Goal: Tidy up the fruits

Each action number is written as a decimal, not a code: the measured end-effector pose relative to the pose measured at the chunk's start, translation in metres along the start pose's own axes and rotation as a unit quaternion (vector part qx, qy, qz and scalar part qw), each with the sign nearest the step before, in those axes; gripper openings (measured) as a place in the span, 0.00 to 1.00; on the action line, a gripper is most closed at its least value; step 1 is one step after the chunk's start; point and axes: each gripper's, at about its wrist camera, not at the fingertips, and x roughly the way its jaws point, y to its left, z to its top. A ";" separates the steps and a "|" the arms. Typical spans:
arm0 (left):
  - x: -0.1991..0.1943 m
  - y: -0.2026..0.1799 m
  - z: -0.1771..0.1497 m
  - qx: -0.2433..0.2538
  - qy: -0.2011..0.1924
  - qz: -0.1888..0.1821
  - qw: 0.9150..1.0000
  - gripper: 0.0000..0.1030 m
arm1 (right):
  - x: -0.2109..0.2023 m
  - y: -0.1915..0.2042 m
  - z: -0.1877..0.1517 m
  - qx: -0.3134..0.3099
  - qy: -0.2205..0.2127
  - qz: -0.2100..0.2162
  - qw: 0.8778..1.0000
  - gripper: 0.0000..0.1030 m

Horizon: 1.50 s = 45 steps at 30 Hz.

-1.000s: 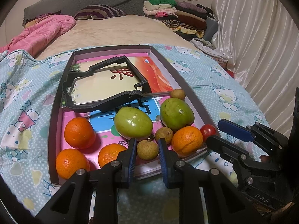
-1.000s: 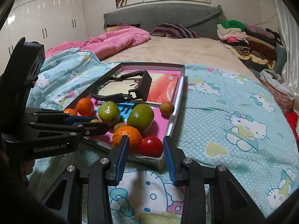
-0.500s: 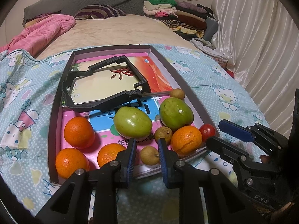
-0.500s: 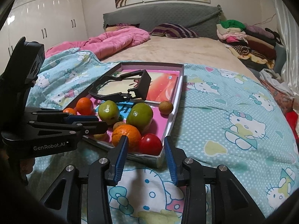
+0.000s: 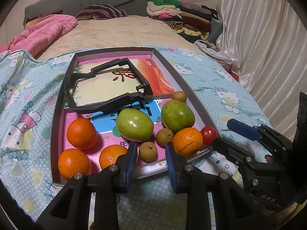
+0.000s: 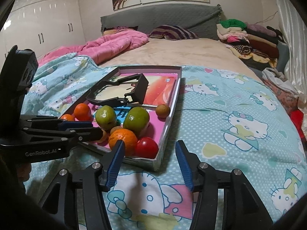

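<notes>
A shallow box tray (image 5: pixel 197 103) on the bed holds the fruits. Two green fruits (image 5: pixel 134 125) (image 5: pixel 177 115), several oranges (image 5: pixel 82 133) (image 5: pixel 187 141), a red tomato (image 5: pixel 208 135) and small brown longans (image 5: pixel 164 136) lie at its near end. My left gripper (image 5: pixel 151 158) is open, and a longan (image 5: pixel 148 151) lies loose on the tray between its fingertips. My right gripper (image 6: pixel 149 163) is open and empty, just before the tray's near right corner, close to the tomato (image 6: pixel 146 147). It also shows in the left wrist view (image 5: pixel 236 136).
A black plastic frame (image 5: pixel 107 88) lies on the far half of the tray. One longan (image 5: pixel 179 96) sits alone by the right wall. Pink quilt (image 6: pixel 107 46), folded clothes (image 6: pixel 247 36) and white curtain (image 5: pixel 268 44) surround the Hello Kitty blanket (image 6: pixel 239 118).
My left gripper opened and let go of the longan, which now lies on the tray. My right gripper opened wider and drew back a little.
</notes>
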 end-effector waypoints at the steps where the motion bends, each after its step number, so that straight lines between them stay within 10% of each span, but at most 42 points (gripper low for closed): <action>1: -0.002 0.000 0.000 -0.001 -0.001 0.000 1.000 0.32 | 0.000 0.000 0.000 0.001 0.000 -0.002 1.000 0.56; 20: -0.043 0.031 0.005 -0.029 -0.048 0.024 0.998 0.53 | -0.007 0.000 0.000 0.002 -0.013 -0.011 1.000 0.64; 31: -0.064 0.036 -0.015 -0.047 -0.076 0.059 0.994 0.84 | -0.029 0.018 -0.001 0.005 -0.052 0.007 0.999 0.75; 45: -0.089 0.031 -0.062 -0.066 -0.085 0.098 0.989 0.93 | -0.059 0.052 -0.014 0.007 -0.079 0.004 0.997 0.78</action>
